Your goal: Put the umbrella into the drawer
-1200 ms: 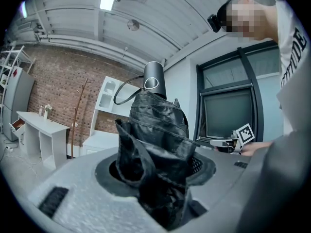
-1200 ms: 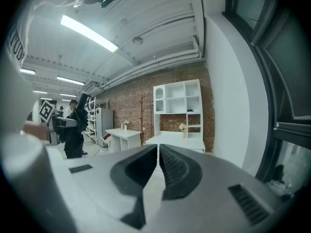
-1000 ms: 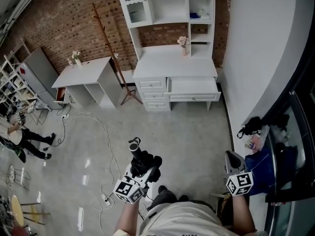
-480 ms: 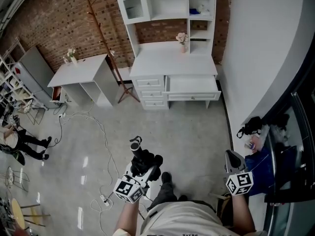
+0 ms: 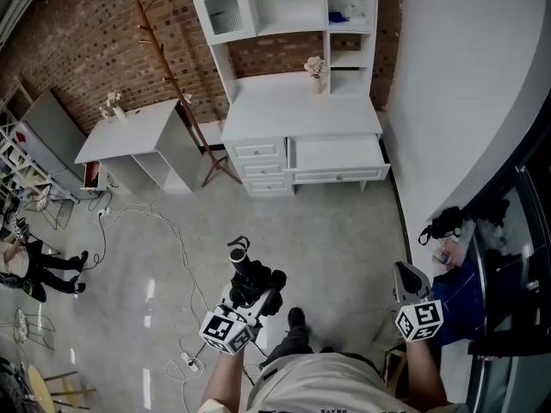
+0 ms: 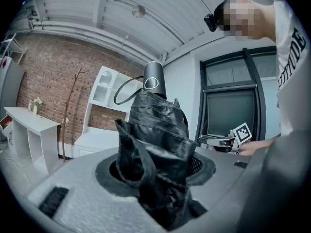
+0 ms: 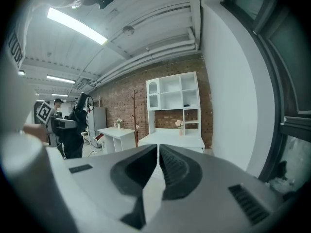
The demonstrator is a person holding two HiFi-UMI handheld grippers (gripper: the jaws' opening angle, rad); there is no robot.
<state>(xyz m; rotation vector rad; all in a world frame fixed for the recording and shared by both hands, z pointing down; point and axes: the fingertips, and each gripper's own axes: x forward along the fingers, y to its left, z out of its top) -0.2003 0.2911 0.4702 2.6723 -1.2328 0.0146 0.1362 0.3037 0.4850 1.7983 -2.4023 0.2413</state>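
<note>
Over by the brick wall, across a stretch of open floor [image 5: 327, 239] from you, sits the white counter [image 5: 297, 110] with its hutch [image 5: 284, 7] on top. The wide drawer [image 5: 336, 155] on the right side under it is pulled out, with its pale inside showing. The stack of small drawers [image 5: 263, 166] just beside it is pushed in. Up in the hutch there's what looks like dishes in the left cubby [image 5: 225, 20] and something blue on a right shelf [image 5: 340, 15], too small to say more. A little vase of flowers [image 5: 317, 69] stands at the back of the counter. The umbrella [image 5: 251, 275] is nowhere near that drawer: it's folded up, black, and clamped in your left gripper [image 5: 251, 299]. The jaws are squeezed on the bunched fabric, and the handle end with its wrist loop pokes out past them toward the counter. You've got that gripper held out in front of your body, roughly level and aimed at the counter. Your right gripper [image 5: 406, 274] is out on your right, close to the white wall [image 5: 465, 101], also facing the counter and tipped a touch downward. Its jaws are clenched nearly together, with just a sliver of gap between the pads. A coat rack [image 5: 176, 93] and a second white table [image 5: 129, 136] stand left of the counter, well apart from you.
</note>
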